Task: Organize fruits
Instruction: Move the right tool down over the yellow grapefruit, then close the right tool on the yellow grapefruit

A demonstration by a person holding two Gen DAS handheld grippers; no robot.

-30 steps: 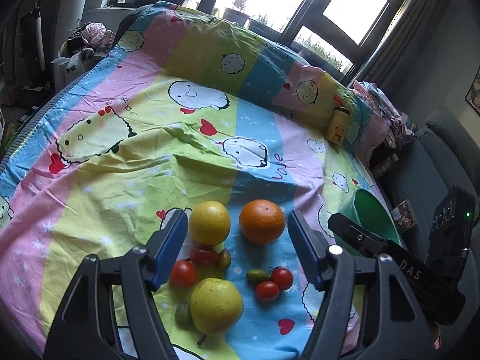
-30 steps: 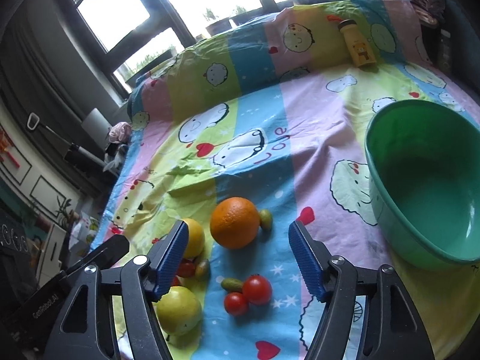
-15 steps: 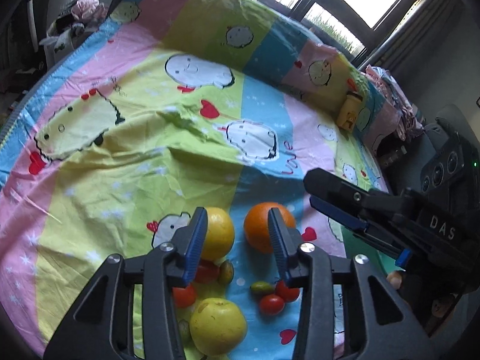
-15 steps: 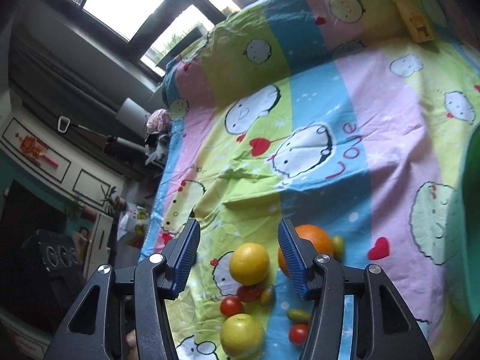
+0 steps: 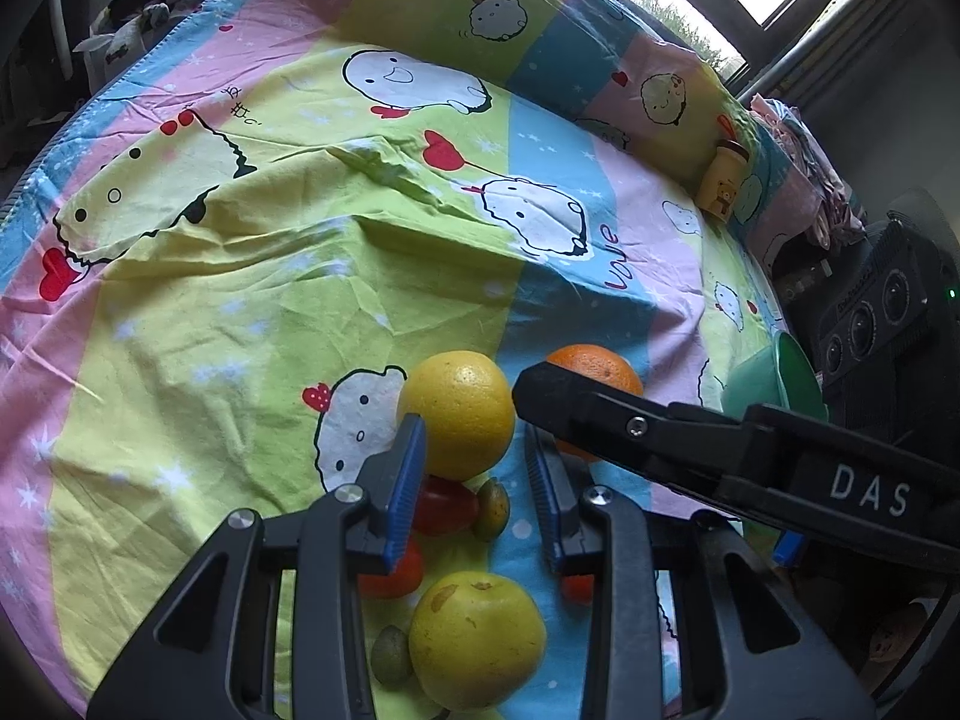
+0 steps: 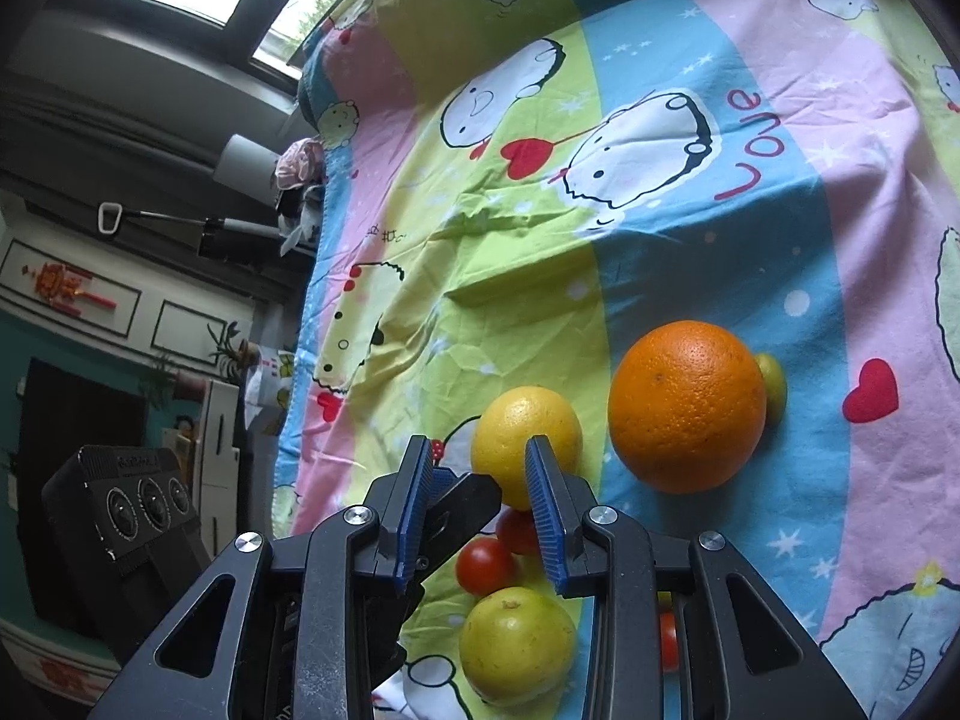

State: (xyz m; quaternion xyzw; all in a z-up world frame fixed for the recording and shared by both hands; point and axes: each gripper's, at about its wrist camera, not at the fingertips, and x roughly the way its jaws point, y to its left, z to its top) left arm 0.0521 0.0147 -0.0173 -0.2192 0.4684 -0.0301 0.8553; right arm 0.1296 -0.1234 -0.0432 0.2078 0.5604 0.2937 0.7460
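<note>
Fruit lies on a cartoon-print bedsheet. A yellow citrus (image 5: 457, 412) (image 6: 526, 443), an orange (image 5: 594, 369) (image 6: 687, 405), a green apple (image 5: 477, 637) (image 6: 517, 642), cherry tomatoes (image 5: 444, 504) (image 6: 486, 564) and small green fruits (image 5: 492, 507) (image 6: 771, 384) are clustered together. My left gripper (image 5: 474, 492) hovers over the tomatoes with its jaws partly closed and nothing between them. My right gripper (image 6: 480, 510) hovers near the yellow citrus, jaws also narrowed and empty. The right gripper's body (image 5: 720, 456) crosses the left wrist view in front of the orange.
A green bowl (image 5: 774, 375) sits at the bed's right edge. A yellow bottle (image 5: 723, 186) lies near the far pillows. A black camera unit (image 5: 882, 300) (image 6: 132, 516) stands beside the bed. Folds wrinkle the sheet behind the fruit.
Both grippers have narrowed their jaws from wide open. Both have moved in closer over the fruit cluster, and the right gripper has swung left in front of the left one.
</note>
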